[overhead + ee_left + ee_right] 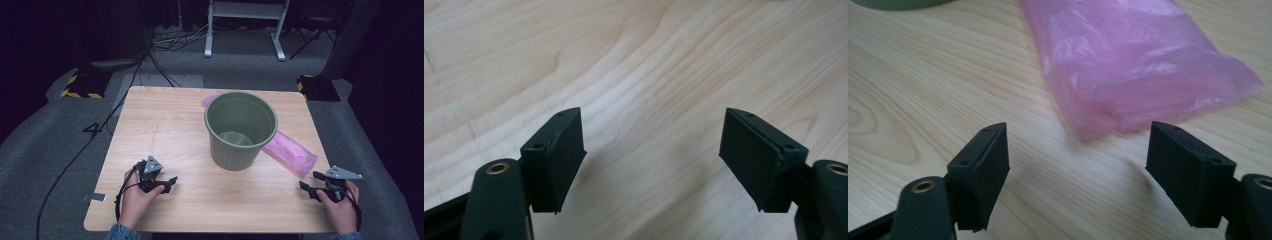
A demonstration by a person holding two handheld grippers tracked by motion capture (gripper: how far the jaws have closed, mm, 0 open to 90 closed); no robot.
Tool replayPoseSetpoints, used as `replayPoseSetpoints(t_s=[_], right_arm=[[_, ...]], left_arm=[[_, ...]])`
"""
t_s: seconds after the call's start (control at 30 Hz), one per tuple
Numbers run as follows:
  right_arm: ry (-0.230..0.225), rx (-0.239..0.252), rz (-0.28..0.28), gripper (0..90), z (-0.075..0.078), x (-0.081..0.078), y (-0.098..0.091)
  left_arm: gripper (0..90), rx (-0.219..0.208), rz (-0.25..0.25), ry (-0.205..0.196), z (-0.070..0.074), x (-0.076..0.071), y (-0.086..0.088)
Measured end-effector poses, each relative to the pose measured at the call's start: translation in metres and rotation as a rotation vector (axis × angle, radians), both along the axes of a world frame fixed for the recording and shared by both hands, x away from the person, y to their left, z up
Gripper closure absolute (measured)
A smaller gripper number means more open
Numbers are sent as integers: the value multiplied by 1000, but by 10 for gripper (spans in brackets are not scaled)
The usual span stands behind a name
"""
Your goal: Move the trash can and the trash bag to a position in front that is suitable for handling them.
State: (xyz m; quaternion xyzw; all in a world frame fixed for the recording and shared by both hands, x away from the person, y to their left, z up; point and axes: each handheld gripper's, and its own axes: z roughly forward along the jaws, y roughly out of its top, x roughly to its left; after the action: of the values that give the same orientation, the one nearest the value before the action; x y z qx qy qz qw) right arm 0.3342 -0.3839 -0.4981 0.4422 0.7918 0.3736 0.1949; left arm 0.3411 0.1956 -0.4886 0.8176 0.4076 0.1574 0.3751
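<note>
An olive green ribbed bin [241,129] stands upright and empty on the wooden table [170,125], right of centre. A folded pink plastic bag [292,151] lies flat behind and to the right of it, partly hidden by the bin. In the right gripper view the pink bag [1133,65] lies just beyond the wide-apart jaws. My right gripper [309,182] rests open near the front right corner, a short way from the bag's near end. My left gripper [169,182] rests open at the front left, with bare wood [649,100] between its jaws.
Dark carpet surrounds the table. Cables run across the floor at the left and back. Two black weights with yellow stripes [82,86] sit beyond the far corners, and a white frame [245,25] stands at the back. A grey tab [95,198] sticks out at the front left edge.
</note>
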Motion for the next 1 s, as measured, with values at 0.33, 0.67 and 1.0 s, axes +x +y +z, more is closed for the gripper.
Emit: replayPoseSetpoints(t_s=[0.33, 0.67, 1.0], right_arm=[[-12, 13, 74, 220, 33, 8, 22], [-50, 11, 159, 284, 63, 37, 47], [-78, -6, 174, 315, 85, 76, 81]], left_arm=[[233, -72, -38, -57, 34, 14, -9], [218, -64, -46, -103, 49, 43, -25], [216, -81, -45, -142, 60, 70, -51]])
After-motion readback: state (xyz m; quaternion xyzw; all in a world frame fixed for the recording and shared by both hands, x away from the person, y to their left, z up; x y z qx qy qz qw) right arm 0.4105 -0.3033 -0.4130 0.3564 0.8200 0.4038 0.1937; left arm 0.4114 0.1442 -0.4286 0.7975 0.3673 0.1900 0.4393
